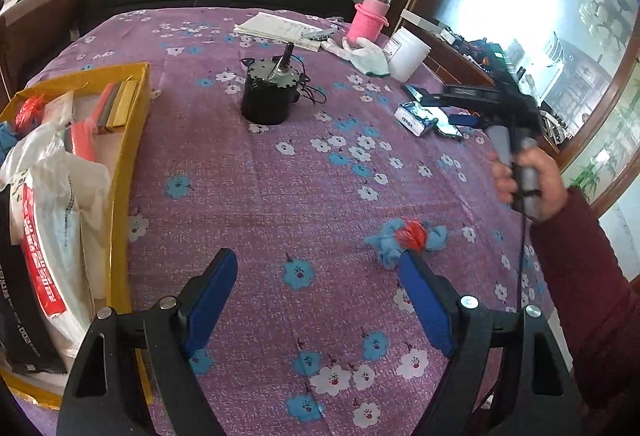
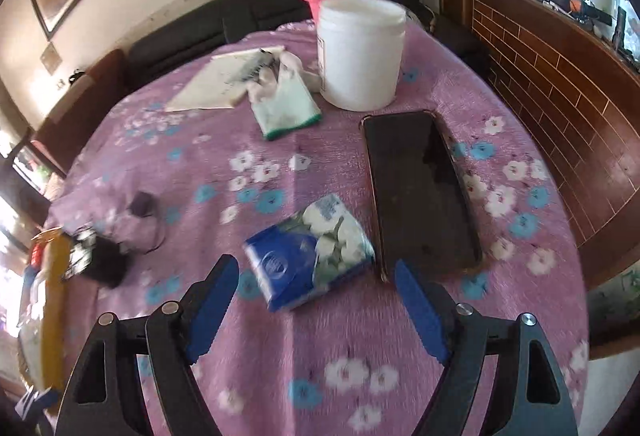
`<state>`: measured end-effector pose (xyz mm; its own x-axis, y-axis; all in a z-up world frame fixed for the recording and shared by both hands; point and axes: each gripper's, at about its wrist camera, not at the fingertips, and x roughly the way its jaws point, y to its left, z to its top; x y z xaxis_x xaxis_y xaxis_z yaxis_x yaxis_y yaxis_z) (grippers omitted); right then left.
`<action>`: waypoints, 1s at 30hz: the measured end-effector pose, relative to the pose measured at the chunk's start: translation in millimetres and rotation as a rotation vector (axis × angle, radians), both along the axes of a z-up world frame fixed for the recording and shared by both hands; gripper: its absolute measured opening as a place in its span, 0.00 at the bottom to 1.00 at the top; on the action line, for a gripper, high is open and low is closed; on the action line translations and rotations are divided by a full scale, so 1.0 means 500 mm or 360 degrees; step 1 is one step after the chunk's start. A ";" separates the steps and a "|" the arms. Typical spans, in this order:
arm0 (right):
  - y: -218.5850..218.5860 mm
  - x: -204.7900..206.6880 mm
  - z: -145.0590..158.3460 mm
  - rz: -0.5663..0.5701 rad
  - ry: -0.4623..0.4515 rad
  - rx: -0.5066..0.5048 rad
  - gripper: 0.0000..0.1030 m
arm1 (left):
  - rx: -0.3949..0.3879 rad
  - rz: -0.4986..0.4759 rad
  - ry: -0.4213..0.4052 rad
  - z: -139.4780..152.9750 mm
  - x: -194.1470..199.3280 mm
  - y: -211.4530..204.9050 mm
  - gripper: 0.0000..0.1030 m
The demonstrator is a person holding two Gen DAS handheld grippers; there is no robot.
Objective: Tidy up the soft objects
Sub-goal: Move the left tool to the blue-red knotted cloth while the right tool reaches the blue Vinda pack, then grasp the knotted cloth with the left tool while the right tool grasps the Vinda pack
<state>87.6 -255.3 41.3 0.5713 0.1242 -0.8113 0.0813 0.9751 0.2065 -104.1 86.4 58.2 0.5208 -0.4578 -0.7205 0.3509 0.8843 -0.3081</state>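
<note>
Over the purple floral cloth (image 1: 280, 187), left wrist view: your left gripper (image 1: 316, 280) hangs w/ jaws spread wide, nothing btwn them. The blue-and-red soft bundle (image 1: 408, 236) lies on the cloth just past the right-hand finger's tip; can't tell if they touch. Yellow box (image 1: 132, 139) sits far left of the bundle, stuffed w/ bags. Black motor (image 1: 270, 91) stands beyond, mid-cloth. Your right hand (image 1: 528, 179) is up right of the bundle, holding its gripper's handle.

Right wrist view, a bit blurred: your right gripper (image 2: 316, 276) is released, jaws wide apart. Tissue pack (image 2: 312, 256) lies on the cloth just ahead of the fingertips, not gripped. Phone (image 2: 420, 191) lies just right of the pack, white tub (image 2: 360, 51) well beyond it, glove (image 2: 288, 107) left of the tub.
</note>
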 end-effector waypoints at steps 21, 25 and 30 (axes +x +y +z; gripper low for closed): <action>0.199 -0.051 0.022 0.0532 -0.0102 -0.0396 0.89 | -0.0039 0.0006 0.0026 -0.006 -0.001 0.008 0.80; 0.221 0.010 0.001 0.0574 -0.0076 -0.0532 0.94 | -0.0012 -0.0025 0.0020 -0.005 -0.008 0.000 0.80; 0.231 0.069 -0.044 0.0642 0.0050 -0.0473 0.92 | 0.0030 -0.0073 -0.0017 0.008 -0.009 -0.007 0.80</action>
